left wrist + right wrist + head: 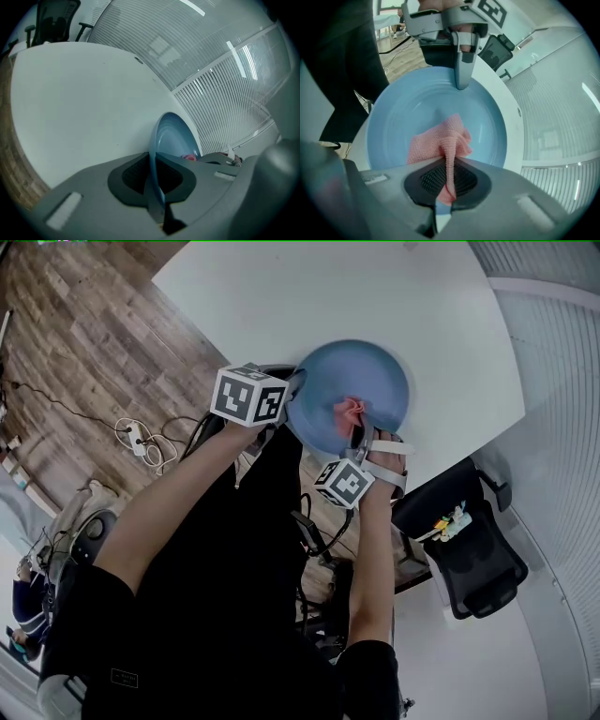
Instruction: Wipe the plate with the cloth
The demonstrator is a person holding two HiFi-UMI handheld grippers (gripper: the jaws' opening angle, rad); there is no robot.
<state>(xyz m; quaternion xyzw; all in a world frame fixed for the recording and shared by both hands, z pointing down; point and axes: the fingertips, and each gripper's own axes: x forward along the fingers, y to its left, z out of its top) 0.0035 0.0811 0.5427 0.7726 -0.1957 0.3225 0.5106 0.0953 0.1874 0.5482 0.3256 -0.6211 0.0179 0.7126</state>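
Your left gripper (157, 180) is clamped on the rim of the blue plate (375, 371). The left gripper view shows the rim edge-on, running straight down between the two dark pads, with both pads pressed against it. From the head view that grip sits on the plate's left edge, the side nearest your body, and the rest of the plate reaches out over the white table (281, 296) near its edge. Can't tell whether the plate's underside is actually resting on the table or not.

Your right gripper (445, 187) is pinching the pink cloth (440, 140). A fold of it is squeezed between the pads, a bit pokes out behind them, and the bulk fans out in front, lying bunched against the inside of the plate. So the cloth sits right at the jaw tips, roughly in the middle of the bowl part and a touch toward your side. Across the plate in the right gripper view you can see the left gripper's fingers biting the far rim, well apart from the cloth.

The black office chair (478, 559) sits off to your right, beside the table.
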